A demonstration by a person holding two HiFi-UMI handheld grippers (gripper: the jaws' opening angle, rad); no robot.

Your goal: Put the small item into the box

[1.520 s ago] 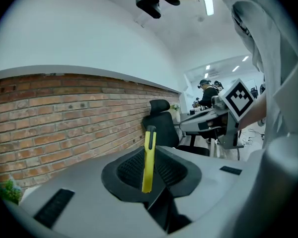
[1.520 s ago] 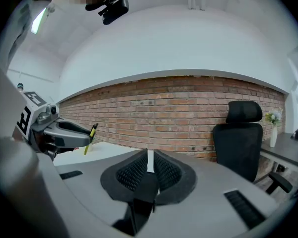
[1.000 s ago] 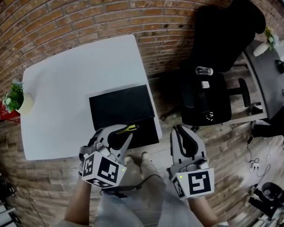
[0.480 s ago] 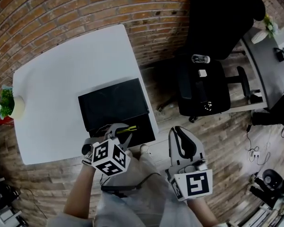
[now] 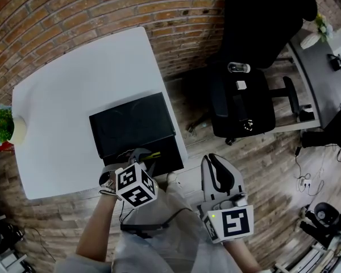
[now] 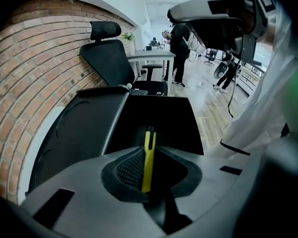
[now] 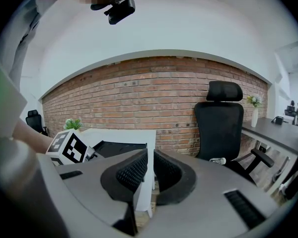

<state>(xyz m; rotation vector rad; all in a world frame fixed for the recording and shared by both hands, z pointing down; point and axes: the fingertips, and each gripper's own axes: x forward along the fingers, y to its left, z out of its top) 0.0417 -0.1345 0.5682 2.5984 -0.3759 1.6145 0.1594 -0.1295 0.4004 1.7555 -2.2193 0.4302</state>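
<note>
Clamps a thin yellow item [image 6: 148, 152] in the left gripper [image 5: 142, 154], just above the near edge of the black box [image 5: 131, 124] on the white table [image 5: 74, 84]. Holds the right gripper [image 5: 216, 168] beside the table, over the floor [image 5: 273, 152], jaws drawn close together.

Head view steeply down; gripper views low, sharing box [image 5: 131, 127].

The grey right gripper [image 7: 150, 158] has its black ribbed jaws nearly together, empty. Beyond stand a white rectangular table [image 7: 129, 134] and a black high-backed office chair [image 7: 219, 128].
</note>
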